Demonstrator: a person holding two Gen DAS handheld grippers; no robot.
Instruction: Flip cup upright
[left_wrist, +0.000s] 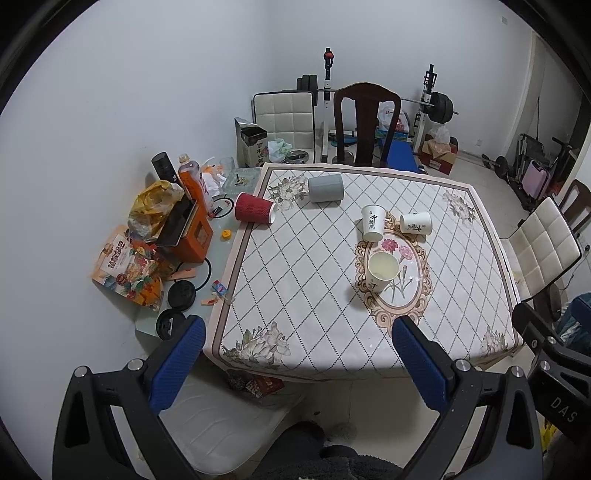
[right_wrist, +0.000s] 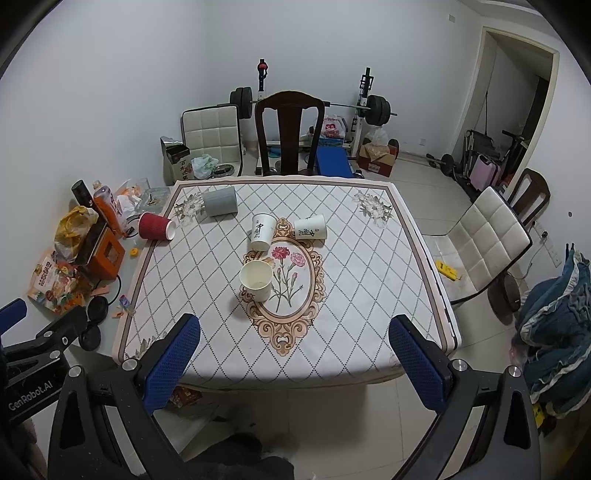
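Currently five cups sit on the counter, which wears a diamond-patterned cloth with a floral oval at its middle. One white paper cup stands upright, mouth up, on the oval's left rim. Toward the far edge, a second white cup with dark lettering stands mouth down, and just beside it a third white cup lies on its side. A grey cup lies on its side near the far left corner; a red ribbed cup lies on its side at the left edge, its mouth facing the middle. Bare cloth spreads along the near edge and the whole right side. Both left tongs and right tongs hover spread wide with nothing between them, short of the near edge.
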